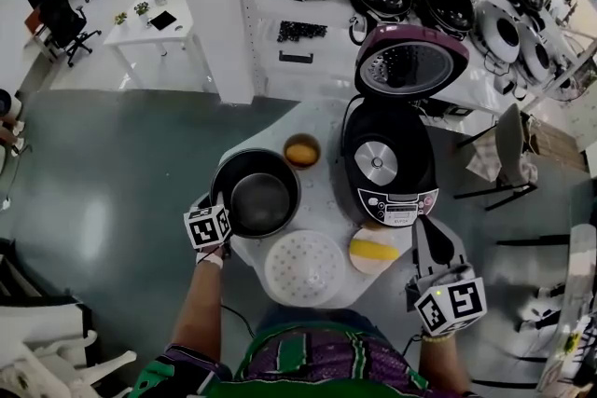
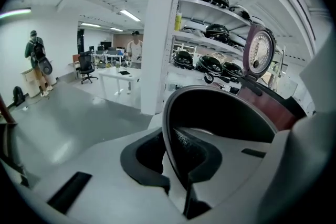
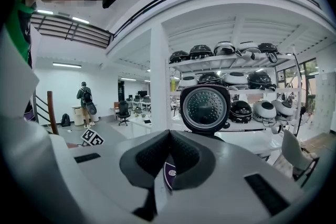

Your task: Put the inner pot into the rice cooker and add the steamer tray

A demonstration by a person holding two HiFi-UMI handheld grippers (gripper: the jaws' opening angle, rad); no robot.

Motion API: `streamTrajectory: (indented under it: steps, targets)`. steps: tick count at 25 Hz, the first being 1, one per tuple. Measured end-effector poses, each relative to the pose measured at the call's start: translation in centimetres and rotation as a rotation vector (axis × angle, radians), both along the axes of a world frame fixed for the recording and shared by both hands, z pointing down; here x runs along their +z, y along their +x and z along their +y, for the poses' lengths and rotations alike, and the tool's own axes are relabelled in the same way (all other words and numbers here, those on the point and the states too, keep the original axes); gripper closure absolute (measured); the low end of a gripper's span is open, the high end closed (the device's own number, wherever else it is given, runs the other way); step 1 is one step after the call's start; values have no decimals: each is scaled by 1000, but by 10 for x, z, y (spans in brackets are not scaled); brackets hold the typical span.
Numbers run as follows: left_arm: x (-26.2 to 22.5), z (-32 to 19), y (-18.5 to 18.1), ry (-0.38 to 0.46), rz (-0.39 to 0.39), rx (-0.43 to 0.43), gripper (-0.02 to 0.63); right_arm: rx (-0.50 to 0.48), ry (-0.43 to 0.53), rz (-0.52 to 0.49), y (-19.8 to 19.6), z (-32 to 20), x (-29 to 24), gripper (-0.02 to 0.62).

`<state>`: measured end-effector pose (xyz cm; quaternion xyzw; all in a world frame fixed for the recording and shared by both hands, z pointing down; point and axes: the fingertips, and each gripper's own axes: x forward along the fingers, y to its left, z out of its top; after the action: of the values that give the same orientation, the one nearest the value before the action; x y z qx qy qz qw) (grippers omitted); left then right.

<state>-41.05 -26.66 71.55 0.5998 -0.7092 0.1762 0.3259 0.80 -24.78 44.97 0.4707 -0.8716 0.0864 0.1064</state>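
**Left gripper view: my fingers pinch the pot's edge**

My left gripper (image 2: 170,157) is squeezed onto the thin wall of the pot (image 2: 226,113). One pad (image 2: 143,157) is on the outside of the wall and the other pad (image 2: 198,150) is on the inside. The edge runs straight up between them. I think I hold it this way because the pot is round and wide. The edge is the only thin part my fingers can grab to lift it.

From the head view, the pot (image 1: 258,193) looks to be sitting on the table (image 1: 326,217). My left gripper (image 1: 220,206) is at its near left side. The rice cooker (image 1: 387,165) is to the right of those fingers, past the pot, with its lid (image 1: 410,62) tipped up. Its inside looks empty, so the pot has a free place to go. I guess the lid is up for just that.

My right gripper (image 1: 424,228) is closed tight with nothing in it. It hangs just in front of the rice cooker, well away from the pot. The white steamer tray (image 1: 304,267) lies between my two grippers, close to me. I think it waits there because the pot must go in first.
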Motion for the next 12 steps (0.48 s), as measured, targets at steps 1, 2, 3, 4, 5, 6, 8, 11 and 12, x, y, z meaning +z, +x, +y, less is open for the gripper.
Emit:
streamTrajectory:
  steps: [1, 2, 3, 4, 5, 6, 8, 11, 12]
  targets:
    - [0, 0, -1, -3, 12, -12, 554, 0, 0, -2, 0, 0, 0, 589]
    - [1, 0, -1, -5, 23, -22, 558, 1, 0, -5, 1, 0, 1, 589]
    - [1, -1, -2, -7, 31, -31, 563, 2, -2, -8, 2, 1, 3, 589]
    - [2, -2, -2, -10, 35, -37, 571, 4, -4, -10, 3, 1, 4, 589]
    - [2, -2, -1, -15, 32, -38, 574, 5, -7, -12, 4, 1, 5, 589]
    - [2, -2, -1, -22, 26, -37, 575, 6, -8, -15, 5, 1, 5, 589]
    - [0, 0, -1, -30, 23, -38, 577, 11, -9, -18, 8, 1, 3, 589]
    - [1, 4, -3, -30, 35, -47, 577, 22, -7, -22, 11, 3, 3, 589]
    - [2, 6, -3, -30, 40, -52, 577, 26, -6, -24, 12, 4, 3, 589]
